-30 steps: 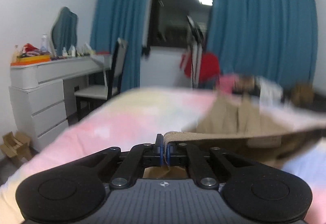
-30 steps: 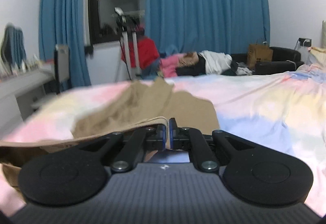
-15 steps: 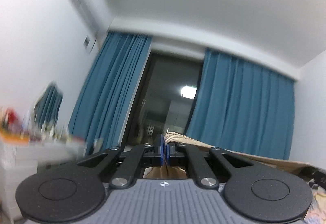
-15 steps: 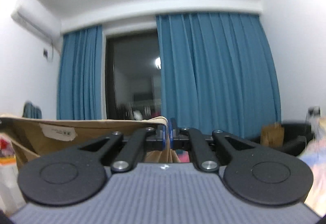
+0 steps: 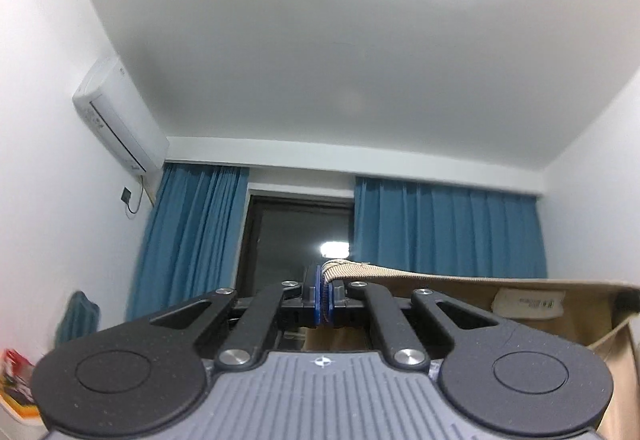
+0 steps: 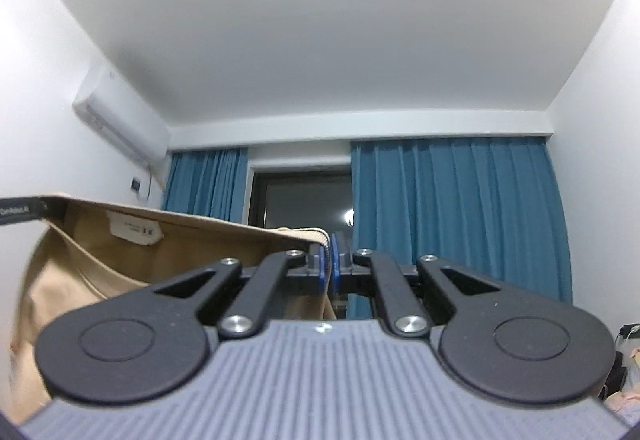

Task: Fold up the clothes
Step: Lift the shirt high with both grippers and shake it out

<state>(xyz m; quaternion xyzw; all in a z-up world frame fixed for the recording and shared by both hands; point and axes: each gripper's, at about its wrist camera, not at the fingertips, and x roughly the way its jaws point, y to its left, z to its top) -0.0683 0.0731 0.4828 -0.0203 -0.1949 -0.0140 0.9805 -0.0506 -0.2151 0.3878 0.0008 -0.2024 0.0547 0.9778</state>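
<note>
Pinched tight, the left gripper clamps the ribbed waistband of the tan garment between its blue pads, low in the centre of the left wrist view. From there the waistband runs to the right edge of the frame, showing a white care label on its inner side. The right gripper is likewise closed on the garment's other end, with the cloth stretching to the left edge of its view and sagging toward the lower left. Both cameras tilt upward at the white ceiling, blue curtains, a dark window and a wall air conditioner at upper left.
</note>
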